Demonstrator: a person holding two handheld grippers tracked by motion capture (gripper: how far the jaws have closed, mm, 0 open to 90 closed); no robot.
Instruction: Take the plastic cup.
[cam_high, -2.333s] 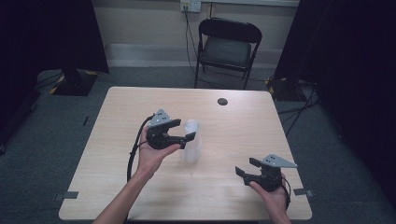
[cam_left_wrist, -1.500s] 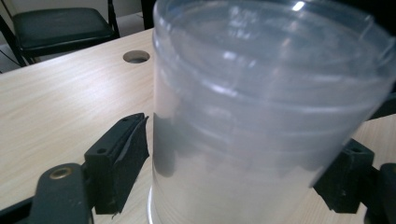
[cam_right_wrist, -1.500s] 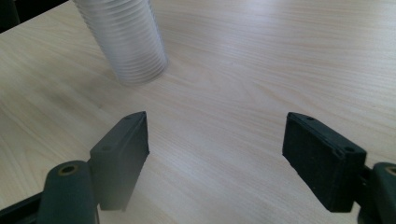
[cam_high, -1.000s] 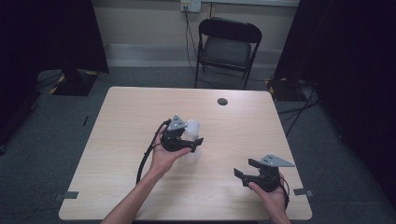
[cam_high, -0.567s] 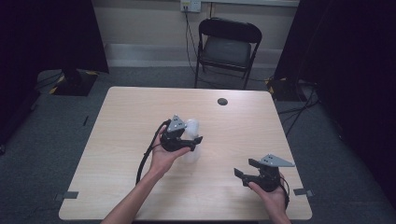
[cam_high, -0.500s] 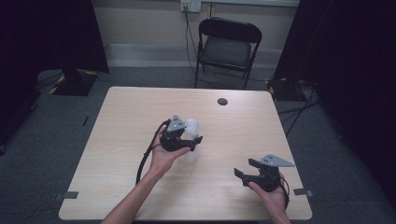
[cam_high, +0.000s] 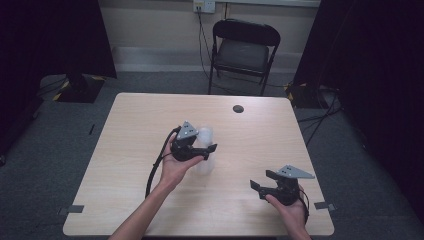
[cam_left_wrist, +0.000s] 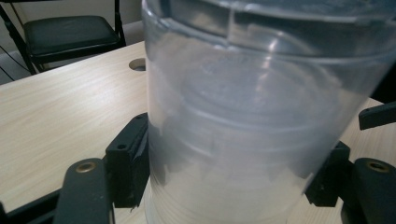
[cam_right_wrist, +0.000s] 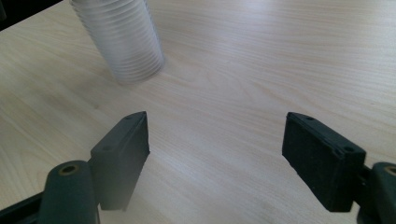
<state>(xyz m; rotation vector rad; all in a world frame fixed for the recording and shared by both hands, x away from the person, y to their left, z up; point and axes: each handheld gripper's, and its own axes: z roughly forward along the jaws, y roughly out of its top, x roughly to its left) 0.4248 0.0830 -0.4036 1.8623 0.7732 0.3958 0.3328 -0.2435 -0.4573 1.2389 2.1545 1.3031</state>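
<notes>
A stack of clear plastic cups (cam_high: 204, 165) stands upright near the middle of the table (cam_high: 125, 150). My left gripper (cam_high: 204, 147) is around its middle, held level from the left. In the left gripper view the stack (cam_left_wrist: 243, 93) sits between the two black pads (cam_left_wrist: 128, 163), which press on its sides. These jaws have just been closing on it. My right gripper (cam_high: 259, 180) hovers open by the front right of the table with nothing between its pads (cam_right_wrist: 123, 154). In its view the ribbed stack (cam_right_wrist: 123, 42) stands farther off at the upper left.
A black folding chair (cam_high: 242, 50) stands behind the table's far edge. A small dark round hole (cam_high: 238, 108) lies in the tabletop at the far right of centre. The left gripper's black cable (cam_high: 155, 170) loops over the table beside the forearm.
Since the earliest frame my left gripper has moved right and forward to sit around the cup stack. Over the last second neither hand has shifted.
</notes>
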